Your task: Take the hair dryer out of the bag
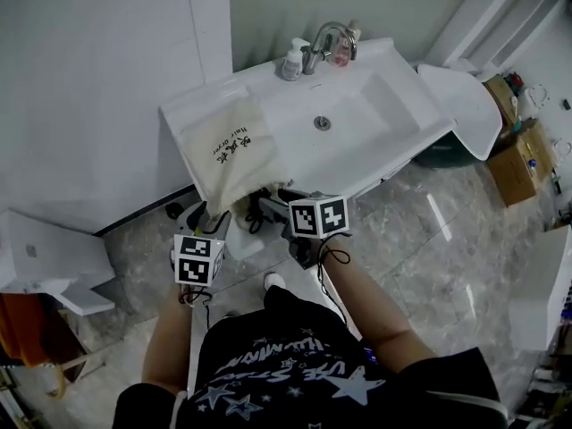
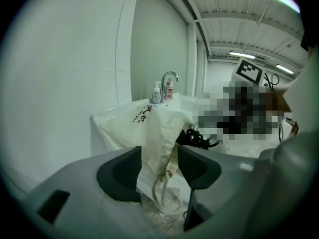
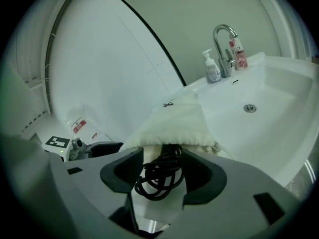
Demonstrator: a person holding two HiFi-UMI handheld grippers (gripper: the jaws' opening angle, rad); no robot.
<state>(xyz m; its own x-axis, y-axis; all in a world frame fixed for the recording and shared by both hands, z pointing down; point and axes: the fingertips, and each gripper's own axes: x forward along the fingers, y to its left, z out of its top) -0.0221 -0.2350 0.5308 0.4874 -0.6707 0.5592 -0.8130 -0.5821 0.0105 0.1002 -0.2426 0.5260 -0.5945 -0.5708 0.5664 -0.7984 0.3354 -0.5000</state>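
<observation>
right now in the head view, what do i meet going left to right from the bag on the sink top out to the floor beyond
cloth bag → soap bottle → faucet → cardboard box

The person wears a black short-sleeved T-shirt (image 1: 295,365) printed with pale lettering and stars, and the left gripper (image 2: 158,166) and right gripper (image 3: 163,171) match each other — smooth grey shells, dark pads (image 2: 119,171), a cube of black-and-white square markers (image 1: 198,259) on each, and thin black cables (image 1: 332,256) looping behind.
</observation>
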